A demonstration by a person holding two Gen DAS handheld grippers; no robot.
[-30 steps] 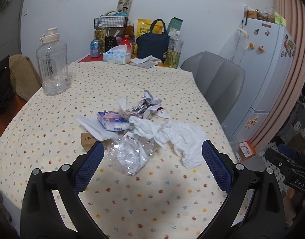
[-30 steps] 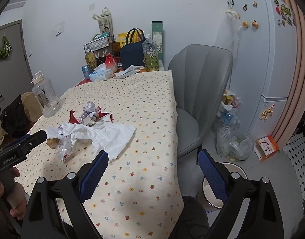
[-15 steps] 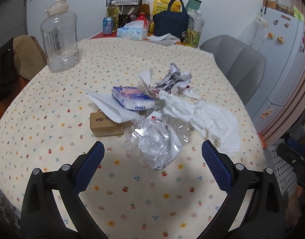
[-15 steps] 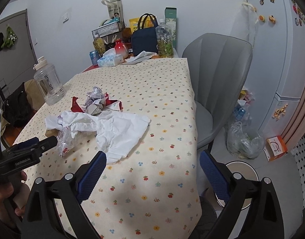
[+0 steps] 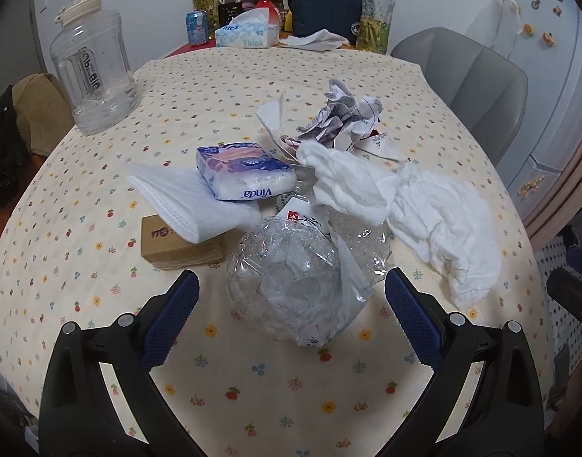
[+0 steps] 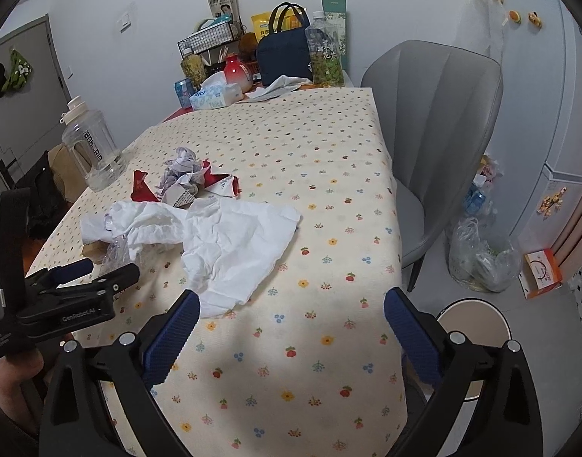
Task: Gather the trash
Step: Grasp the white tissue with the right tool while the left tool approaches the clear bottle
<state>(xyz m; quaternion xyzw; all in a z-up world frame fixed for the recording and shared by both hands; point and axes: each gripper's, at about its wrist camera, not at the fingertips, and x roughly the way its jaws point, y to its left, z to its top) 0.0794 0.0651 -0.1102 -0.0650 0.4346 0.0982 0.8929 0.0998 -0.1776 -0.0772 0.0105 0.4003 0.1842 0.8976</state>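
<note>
Plastic first: from the left wrist we see the crumpled clear bag (image 5: 294,278) lying dead ahead of our left gripper (image 5: 291,297), just past the spread fingertips and centred between them, on the flowered table (image 5: 100,304). It is a rounded wad with no clear long axis; its loose tail trails to the right and toward us. Behind it lie a tissue pack (image 5: 245,171), a white sheet (image 5: 435,221) and crumpled paper (image 5: 340,114).

From the right wrist, our right gripper (image 6: 291,323) is spread and holds nothing, over bare cloth. The sheet's near corner sits just beyond its left finger, stretching away to the left. The left gripper (image 6: 81,278) is at the bag (image 6: 115,255), so we judge the left is nearer. A bin (image 6: 473,327) stands on the floor, right.
</note>
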